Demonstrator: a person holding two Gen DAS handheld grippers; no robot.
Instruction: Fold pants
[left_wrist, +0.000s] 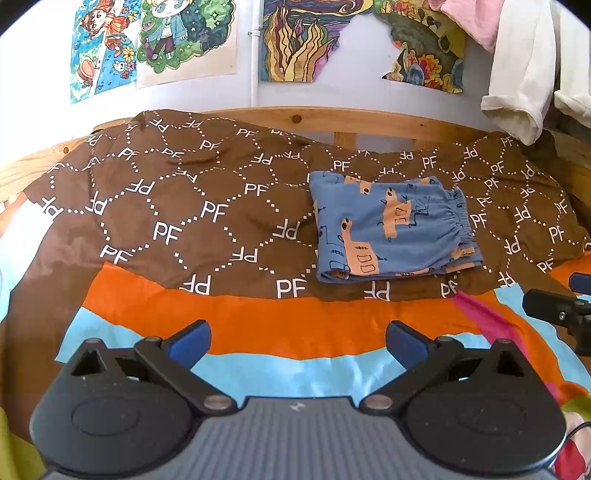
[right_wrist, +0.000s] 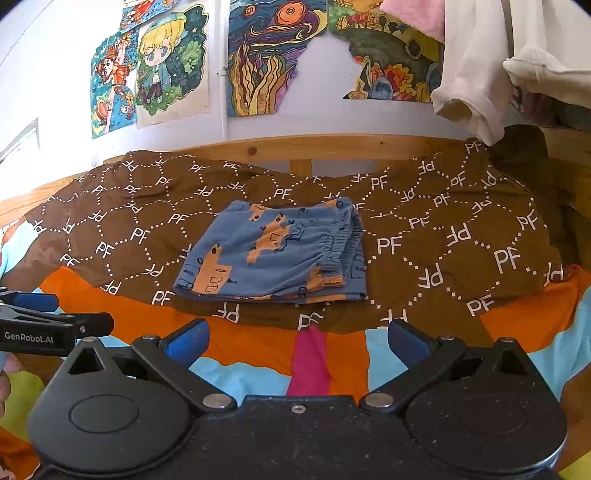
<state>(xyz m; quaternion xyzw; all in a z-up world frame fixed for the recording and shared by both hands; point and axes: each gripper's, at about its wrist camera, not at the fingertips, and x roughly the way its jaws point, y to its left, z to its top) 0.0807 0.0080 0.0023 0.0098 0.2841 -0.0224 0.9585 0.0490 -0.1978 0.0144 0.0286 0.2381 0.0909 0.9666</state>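
1. While both stand near with fingers wide and empty, the left gripper (left_wrist: 298, 341) and right gripper (right_wrist: 298, 341) hover apart.
2. Farther off, the pants (right_wrist: 273, 251) lie folded on the brown quilt (right_wrist: 461, 236); only a light smoothing seems needed.

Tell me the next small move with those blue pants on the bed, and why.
Probably none beyond keeping both grippers back. The pants already lie as a compact folded stack on the brown blanket, waistband at one end, edges fairly even. The left gripper and right gripper are both open, empty and clear of the cloth. At most, press the stack flat.
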